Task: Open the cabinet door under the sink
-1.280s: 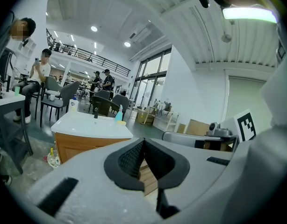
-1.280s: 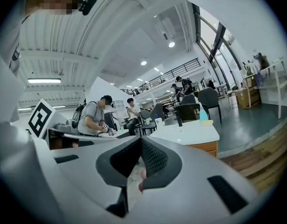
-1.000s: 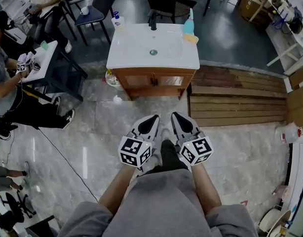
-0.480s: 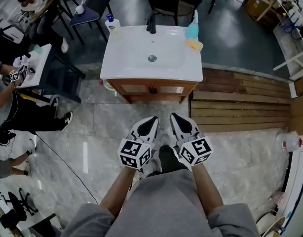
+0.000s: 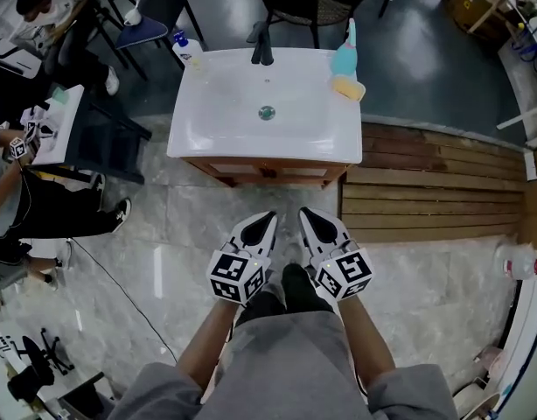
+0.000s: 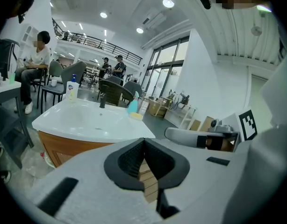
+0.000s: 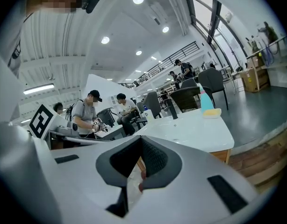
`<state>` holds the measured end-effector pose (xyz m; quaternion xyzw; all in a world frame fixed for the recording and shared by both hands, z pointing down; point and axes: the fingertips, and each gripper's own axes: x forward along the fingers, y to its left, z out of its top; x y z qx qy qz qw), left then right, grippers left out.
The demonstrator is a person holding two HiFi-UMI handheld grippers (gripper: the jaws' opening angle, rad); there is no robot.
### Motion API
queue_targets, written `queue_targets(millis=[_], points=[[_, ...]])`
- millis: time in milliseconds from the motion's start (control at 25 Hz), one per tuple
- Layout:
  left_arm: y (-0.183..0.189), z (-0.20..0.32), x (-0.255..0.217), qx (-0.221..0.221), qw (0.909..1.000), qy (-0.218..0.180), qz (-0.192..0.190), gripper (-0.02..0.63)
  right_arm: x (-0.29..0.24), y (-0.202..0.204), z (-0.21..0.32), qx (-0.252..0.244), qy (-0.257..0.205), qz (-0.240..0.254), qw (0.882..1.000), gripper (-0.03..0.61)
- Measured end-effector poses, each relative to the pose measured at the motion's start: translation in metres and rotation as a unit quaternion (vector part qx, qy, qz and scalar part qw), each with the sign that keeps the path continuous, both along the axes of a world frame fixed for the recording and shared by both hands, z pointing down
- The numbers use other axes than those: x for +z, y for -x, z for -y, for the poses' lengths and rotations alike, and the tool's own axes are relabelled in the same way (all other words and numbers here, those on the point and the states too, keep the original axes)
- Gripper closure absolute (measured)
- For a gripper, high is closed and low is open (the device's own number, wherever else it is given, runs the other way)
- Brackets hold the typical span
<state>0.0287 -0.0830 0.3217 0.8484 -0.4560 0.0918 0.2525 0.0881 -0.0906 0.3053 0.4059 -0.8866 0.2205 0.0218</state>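
– Closer now than a second ago, the cabinet door [image 5: 240,171] shows only as a thin wooden strip under the sink [image 5: 265,103], upper centre; we're still on the approach.
– Both pairs of jaws are pressed together, nothing between them: left gripper [image 5: 269,217], right gripper [image 5: 304,212], well short of it, lower centre.
– Next, we judge, we crouch, part one pair and get hold of the door.

Open lab hall: freestanding sink [image 5: 266,103], desks [image 5: 54,129], chairs [image 5: 146,30], mezzanine railing [image 6: 92,42].
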Motion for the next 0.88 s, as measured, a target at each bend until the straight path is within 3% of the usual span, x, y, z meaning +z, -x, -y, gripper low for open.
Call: queue_targets(millis=[880], points=[[0.029,0.073,0.121,0.008,0.9984,0.047,0.031,0.606,0.119,0.015,0.072,0.021,0.043,0.004,0.999,0.571]])
